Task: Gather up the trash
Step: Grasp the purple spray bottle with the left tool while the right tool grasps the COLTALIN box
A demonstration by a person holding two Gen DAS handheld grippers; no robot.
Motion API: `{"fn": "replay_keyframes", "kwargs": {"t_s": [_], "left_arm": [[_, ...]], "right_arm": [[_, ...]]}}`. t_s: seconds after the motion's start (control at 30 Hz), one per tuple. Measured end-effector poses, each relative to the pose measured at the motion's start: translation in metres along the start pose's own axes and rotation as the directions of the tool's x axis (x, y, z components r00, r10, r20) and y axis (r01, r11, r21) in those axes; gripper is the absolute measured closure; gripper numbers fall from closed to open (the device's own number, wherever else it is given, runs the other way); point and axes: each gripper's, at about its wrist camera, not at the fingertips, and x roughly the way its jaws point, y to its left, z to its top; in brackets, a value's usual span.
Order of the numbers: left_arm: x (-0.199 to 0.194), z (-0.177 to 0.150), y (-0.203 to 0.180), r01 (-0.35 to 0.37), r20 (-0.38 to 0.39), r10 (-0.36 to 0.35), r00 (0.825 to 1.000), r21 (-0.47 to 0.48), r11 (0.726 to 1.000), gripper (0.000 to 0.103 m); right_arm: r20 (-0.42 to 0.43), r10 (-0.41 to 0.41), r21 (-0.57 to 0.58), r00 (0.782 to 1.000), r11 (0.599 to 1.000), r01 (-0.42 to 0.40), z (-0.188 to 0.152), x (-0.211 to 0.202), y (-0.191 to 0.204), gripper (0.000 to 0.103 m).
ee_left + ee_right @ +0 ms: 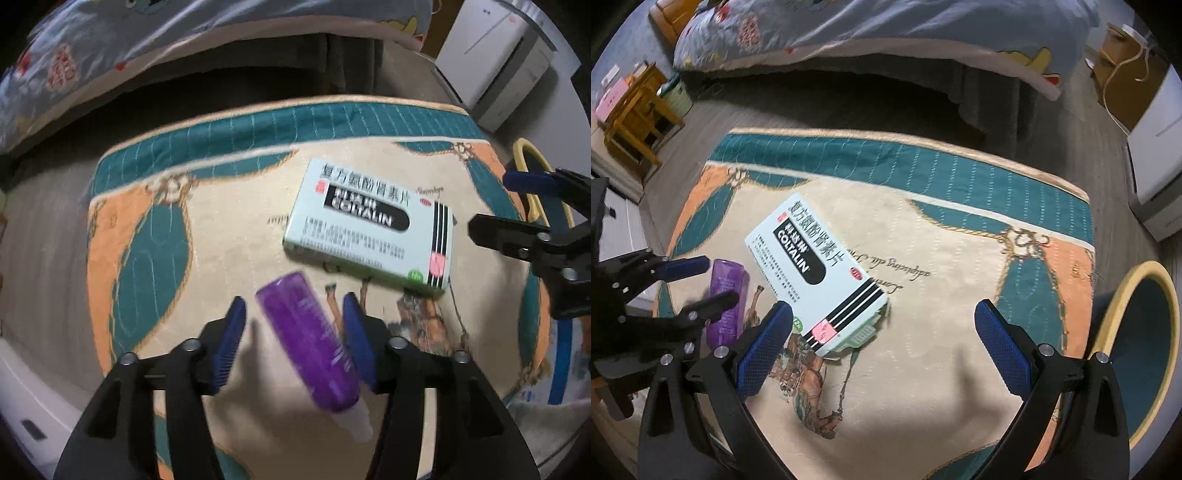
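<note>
A purple bottle [312, 343] with a clear cap lies on the patterned rug [229, 229]. My left gripper [293, 321] is open, with its jaws on either side of the bottle and a gap left on both sides. A pale green medicine box [369, 225] lies just beyond the bottle. In the right wrist view, the box [816, 269] has an open end flap, and my right gripper [882, 332] is open and empty, its left finger beside the box's near end. The bottle [727, 299] and the left gripper [701, 284] show there at the left.
A round bin with a yellow rim [1145, 332] stands at the rug's right edge. A bed with a printed quilt [886, 29] runs along the back. A white appliance [1156, 155] stands at the right, and wooden stools [635, 110] at the far left.
</note>
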Motion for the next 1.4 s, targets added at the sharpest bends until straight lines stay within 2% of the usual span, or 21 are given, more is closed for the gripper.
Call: {"fn": "replay_keyframes", "kwargs": {"t_s": [0.07,0.17,0.2,0.23,0.37,0.53,0.7,0.8,0.87,1.07,1.1,1.2,1.4], "left_arm": [[0.004,-0.009,0.001,0.016,-0.031,-0.017,0.999,-0.031,0.999,0.038],[0.012,-0.018,-0.005,0.04,-0.068,-0.039,0.997,0.008,0.999,0.042],[0.014,-0.017,-0.006,0.041,-0.072,-0.038,0.997,0.037,0.998,0.06],[0.015,-0.015,-0.007,0.029,-0.073,-0.025,0.997,0.055,0.998,0.066],[0.012,-0.005,0.006,0.003,-0.055,0.001,0.998,0.075,0.997,0.067],[0.008,0.008,0.027,-0.085,-0.013,0.088,0.996,0.161,0.983,0.067],[0.014,0.015,0.056,-0.059,-0.031,0.063,0.998,0.127,0.99,0.067],[0.015,0.021,0.059,-0.033,-0.027,0.036,0.999,0.112,0.993,0.067],[0.012,0.016,0.072,-0.026,-0.027,0.029,0.999,0.111,0.993,0.067],[0.012,0.016,0.065,-0.02,-0.027,0.023,0.999,0.112,0.994,0.067],[0.012,0.017,0.064,-0.023,-0.027,0.026,0.999,0.114,0.993,0.067],[0.014,0.015,0.063,-0.026,-0.024,0.03,0.999,0.12,0.992,0.067],[0.004,0.014,0.056,-0.031,-0.005,0.032,0.999,0.14,0.99,0.068]], "right_arm": [[-0.012,0.0,-0.014,1.0,1.0,0.0,-0.001,0.005,0.004,0.006],[-0.021,-0.001,-0.033,1.0,0.999,0.0,-0.001,0.01,0.009,0.006],[-0.023,-0.001,-0.037,1.0,0.999,0.0,0.0,0.012,0.01,0.006],[-0.024,0.002,-0.034,1.0,0.999,-0.003,0.0,0.014,0.01,0.006],[-0.027,0.013,-0.028,1.0,0.999,-0.014,0.004,0.019,0.012,0.006],[-0.029,0.015,-0.077,0.999,0.997,-0.017,0.01,0.027,0.023,0.006],[-0.019,-0.005,-0.16,1.0,0.987,0.002,0.018,0.038,0.041,0.006],[-0.031,-0.021,-0.202,0.999,0.979,0.014,0.02,0.049,0.052,0.006],[-0.035,-0.03,-0.242,0.999,0.97,0.02,0.021,0.056,0.061,0.006],[-0.044,-0.104,-0.317,0.994,0.945,0.084,0.022,0.077,0.078,0.006],[-0.04,-0.102,-0.32,0.994,0.944,0.084,0.023,0.079,0.078,0.008],[-0.044,-0.061,-0.283,0.997,0.958,0.046,0.028,0.076,0.076,0.023],[-0.025,-0.023,-0.204,0.999,0.979,0.018,0.033,0.062,0.059,0.024]]}}
